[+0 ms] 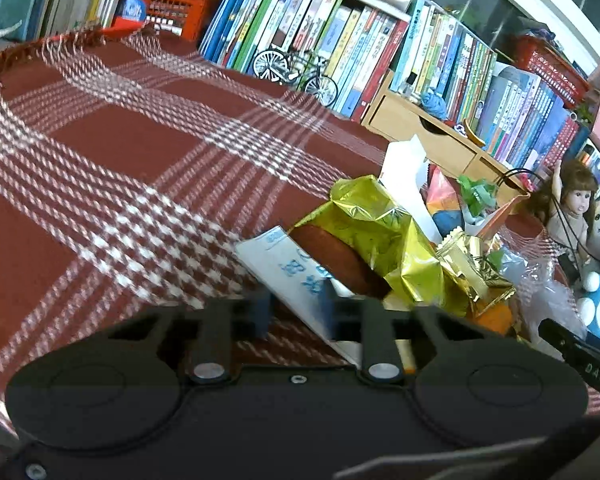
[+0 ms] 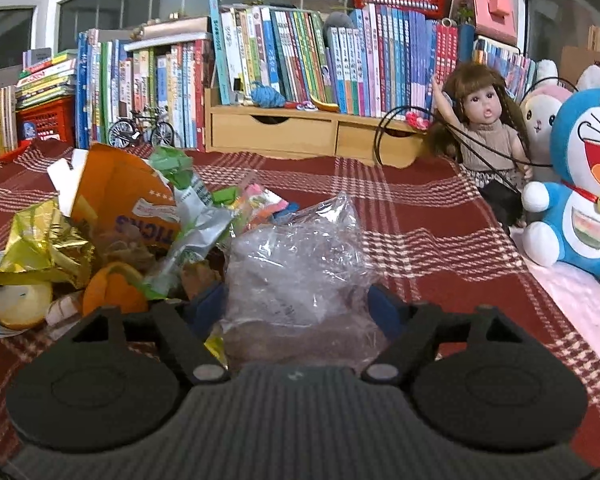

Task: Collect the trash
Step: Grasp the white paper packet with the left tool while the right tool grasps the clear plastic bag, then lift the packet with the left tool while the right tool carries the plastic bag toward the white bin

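The trash pile lies on a red checked cloth (image 1: 120,152). It holds gold foil wrappers (image 1: 376,224), an orange carton (image 2: 120,196), orange peel (image 2: 114,290) and a crumpled clear plastic bag (image 2: 296,264). My left gripper (image 1: 294,312) is at the pile's left edge, its blue pads narrowed onto a white packet with blue print (image 1: 288,268), which looks held. My right gripper (image 2: 296,306) stands wide open at the pile's right side, with the clear bag lying between its fingers (image 2: 208,304). A black part of the right gripper (image 1: 572,350) shows at the left wrist view's right edge.
Rows of books (image 2: 300,60) and a wooden drawer unit (image 2: 312,132) line the back. A model bicycle (image 2: 140,128) stands behind the pile. A doll (image 2: 484,128) and plush toys (image 2: 584,184) sit at the right. Bare cloth stretches left of the pile.
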`<state>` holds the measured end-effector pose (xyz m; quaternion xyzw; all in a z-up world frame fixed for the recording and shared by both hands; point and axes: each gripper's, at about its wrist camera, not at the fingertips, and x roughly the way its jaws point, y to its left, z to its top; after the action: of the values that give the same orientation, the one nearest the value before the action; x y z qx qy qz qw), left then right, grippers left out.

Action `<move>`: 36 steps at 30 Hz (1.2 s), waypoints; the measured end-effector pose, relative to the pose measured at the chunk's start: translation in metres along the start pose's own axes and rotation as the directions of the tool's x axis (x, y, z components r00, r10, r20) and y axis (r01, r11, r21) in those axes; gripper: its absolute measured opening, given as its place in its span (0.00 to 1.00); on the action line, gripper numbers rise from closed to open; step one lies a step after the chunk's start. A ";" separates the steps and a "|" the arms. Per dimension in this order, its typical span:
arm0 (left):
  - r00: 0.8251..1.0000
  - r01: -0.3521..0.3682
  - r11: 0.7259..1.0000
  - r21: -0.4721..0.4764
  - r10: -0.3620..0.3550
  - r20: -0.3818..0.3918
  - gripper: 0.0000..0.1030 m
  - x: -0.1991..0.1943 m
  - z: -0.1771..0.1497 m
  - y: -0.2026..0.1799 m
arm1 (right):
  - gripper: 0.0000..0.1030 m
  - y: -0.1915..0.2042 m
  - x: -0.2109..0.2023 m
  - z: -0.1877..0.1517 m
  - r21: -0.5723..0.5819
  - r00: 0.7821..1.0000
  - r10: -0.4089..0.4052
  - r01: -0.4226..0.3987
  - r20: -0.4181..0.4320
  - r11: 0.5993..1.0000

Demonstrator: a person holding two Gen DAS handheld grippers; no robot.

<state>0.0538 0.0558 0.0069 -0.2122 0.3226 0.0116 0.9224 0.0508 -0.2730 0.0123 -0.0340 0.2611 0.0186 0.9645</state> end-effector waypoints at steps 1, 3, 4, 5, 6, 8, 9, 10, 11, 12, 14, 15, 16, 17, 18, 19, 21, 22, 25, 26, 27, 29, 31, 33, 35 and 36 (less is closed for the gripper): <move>1.000 0.004 1.000 0.000 -0.004 0.009 0.15 -0.001 0.000 -0.001 | 0.76 0.000 -0.002 0.001 -0.007 1.000 0.001 -0.001 0.010 1.000; 0.999 0.003 1.000 0.028 -0.005 0.041 0.14 -0.008 0.000 -0.003 | 0.75 0.002 -0.009 0.001 -0.024 0.999 -0.003 0.004 0.034 1.000; 0.998 -0.002 0.999 0.048 -0.001 0.059 0.13 -0.012 0.001 -0.005 | 0.75 0.002 -0.012 0.002 -0.030 0.999 -0.005 0.006 0.044 1.000; 0.997 -0.005 0.998 0.064 0.000 0.072 0.13 -0.016 0.000 -0.008 | 0.75 0.002 -0.016 0.003 -0.034 0.999 -0.004 0.006 0.054 0.999; 0.996 -0.005 0.997 0.078 -0.002 0.084 0.12 -0.019 0.001 -0.010 | 0.75 0.001 -0.020 0.004 -0.033 0.998 0.001 0.001 0.064 0.999; 0.995 -0.002 0.996 0.089 -0.006 0.099 0.11 -0.027 0.002 -0.013 | 0.75 -0.002 -0.027 0.007 -0.021 0.997 0.021 -0.019 0.079 1.000; 0.994 -0.002 0.996 0.094 -0.008 0.106 0.09 -0.032 0.003 -0.014 | 0.75 -0.003 -0.030 0.007 -0.015 0.996 0.029 -0.028 0.085 0.999; 0.993 -0.004 0.995 0.100 -0.007 0.115 0.09 -0.036 0.003 -0.015 | 0.75 -0.004 -0.034 0.008 -0.008 0.995 0.039 -0.039 0.090 0.999; 0.992 -0.009 0.994 0.109 -0.005 0.124 0.08 -0.041 0.003 -0.016 | 0.75 -0.005 -0.038 0.009 -0.001 0.995 0.048 -0.049 0.092 0.999; 0.991 -0.014 0.993 0.121 -0.002 0.134 0.07 -0.045 0.003 -0.018 | 0.75 -0.005 -0.042 0.009 0.005 0.994 0.060 -0.061 0.095 0.998; 0.989 -0.012 0.991 0.137 -0.008 0.146 0.06 -0.054 0.002 -0.020 | 0.75 -0.005 -0.050 0.009 0.008 0.992 0.074 -0.076 0.102 0.997; 0.989 -0.007 0.990 0.141 -0.014 0.148 0.05 -0.058 0.002 -0.020 | 0.75 -0.004 -0.053 0.008 0.007 0.991 0.081 -0.083 0.106 0.997; 0.989 -0.003 0.990 0.143 -0.019 0.148 0.05 -0.061 0.002 -0.021 | 0.75 -0.004 -0.058 0.008 0.004 0.990 0.090 -0.091 0.110 0.996; 0.989 0.001 0.990 0.144 -0.023 0.149 0.05 -0.066 0.002 -0.021 | 0.75 -0.002 -0.061 0.008 0.002 0.989 0.097 -0.098 0.112 0.995; 0.988 0.005 0.989 0.145 -0.027 0.151 0.05 -0.070 0.001 -0.021 | 0.75 -0.002 -0.064 0.008 0.000 0.988 0.106 -0.107 0.113 0.994; 0.988 0.009 0.989 0.145 -0.031 0.152 0.05 -0.073 0.002 -0.021 | 0.75 0.000 -0.068 0.007 0.000 0.987 0.116 -0.117 0.114 0.993; 0.987 0.017 0.989 0.148 -0.041 0.156 0.05 -0.081 0.000 -0.019 | 0.75 0.003 -0.075 0.006 -0.005 0.984 0.134 -0.134 0.117 0.991; 0.987 0.022 0.989 0.150 -0.046 0.156 0.05 -0.084 0.000 -0.019 | 0.75 0.005 -0.079 0.004 -0.010 0.983 0.142 -0.141 0.119 0.990; 0.986 0.047 0.985 0.164 -0.072 0.148 0.04 -0.097 -0.004 -0.020 | 0.74 0.013 -0.091 0.000 -0.031 0.979 0.162 -0.159 0.124 0.987; 0.986 0.053 0.984 0.169 -0.078 0.146 0.04 -0.100 -0.005 -0.020 | 0.74 0.016 -0.094 -0.002 -0.038 0.978 0.168 -0.165 0.124 0.986; 0.986 0.057 0.983 0.176 -0.083 0.146 0.04 -0.104 -0.007 -0.020 | 0.75 0.018 -0.098 -0.004 -0.045 0.976 0.176 -0.172 0.124 0.984; 0.985 0.060 0.980 0.190 -0.089 0.149 0.04 -0.110 -0.011 -0.022 | 0.75 0.024 -0.106 -0.008 -0.058 0.973 0.191 -0.185 0.126 0.981; 0.984 0.059 0.978 0.200 -0.091 0.151 0.04 -0.115 -0.014 -0.022 | 0.75 0.030 -0.113 -0.011 -0.073 0.971 0.202 -0.194 0.126 0.978; 0.985 0.065 0.975 0.215 -0.097 0.146 0.05 -0.117 -0.018 -0.023 | 0.75 0.035 -0.119 -0.015 -0.095 0.970 0.209 -0.198 0.125 0.976; 0.986 0.078 0.971 0.227 -0.108 0.124 0.08 -0.112 -0.021 -0.022 | 0.75 0.041 -0.123 -0.019 -0.118 0.970 0.211 -0.197 0.121 0.973; 0.988 0.088 0.972 0.218 -0.114 0.108 0.10 -0.107 -0.023 -0.020 | 0.75 0.043 -0.124 -0.021 -0.129 0.970 0.211 -0.196 0.117 0.972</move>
<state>-0.0414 0.0404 0.0629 -0.1274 0.2547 -0.0572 0.9569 -0.0686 -0.2341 0.0545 -0.0619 0.1983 0.1349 0.9688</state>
